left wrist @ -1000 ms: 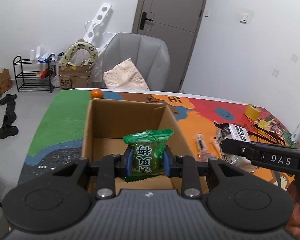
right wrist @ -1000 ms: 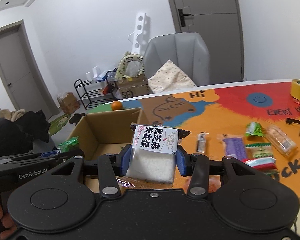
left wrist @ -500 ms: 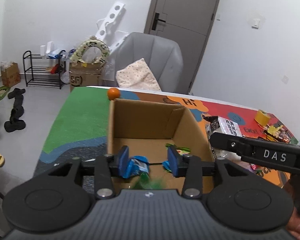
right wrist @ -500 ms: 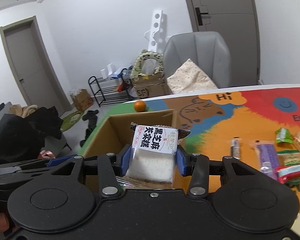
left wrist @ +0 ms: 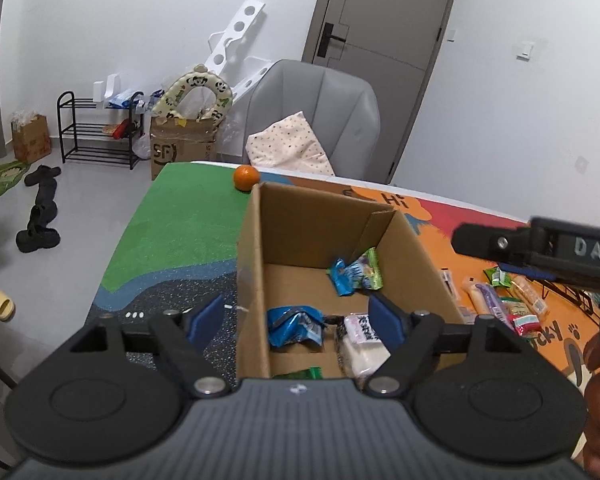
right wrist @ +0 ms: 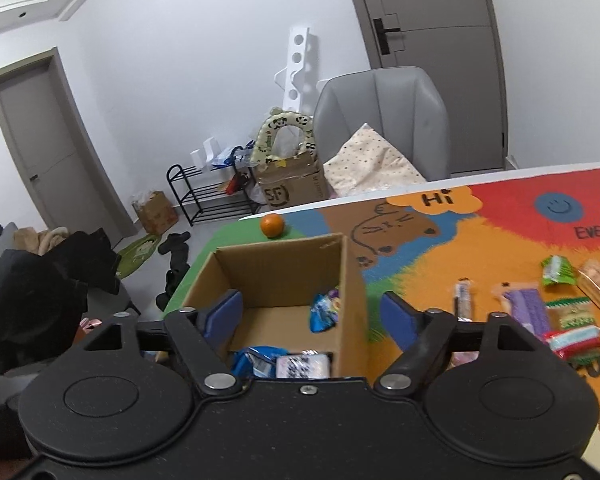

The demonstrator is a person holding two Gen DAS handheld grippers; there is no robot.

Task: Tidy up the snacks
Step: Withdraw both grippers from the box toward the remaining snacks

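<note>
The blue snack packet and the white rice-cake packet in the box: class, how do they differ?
The blue snack packet is crumpled and shiny blue; the white rice-cake packet is a smooth, blocky white pack with black lettering. The blue one lies nearer the box's left wall. Both lie loose in the cardboard box.

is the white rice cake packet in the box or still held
In the box. The white packet lies on the floor of the cardboard box beside a blue packet; the right claw is opening with nothing between its pads.
</note>
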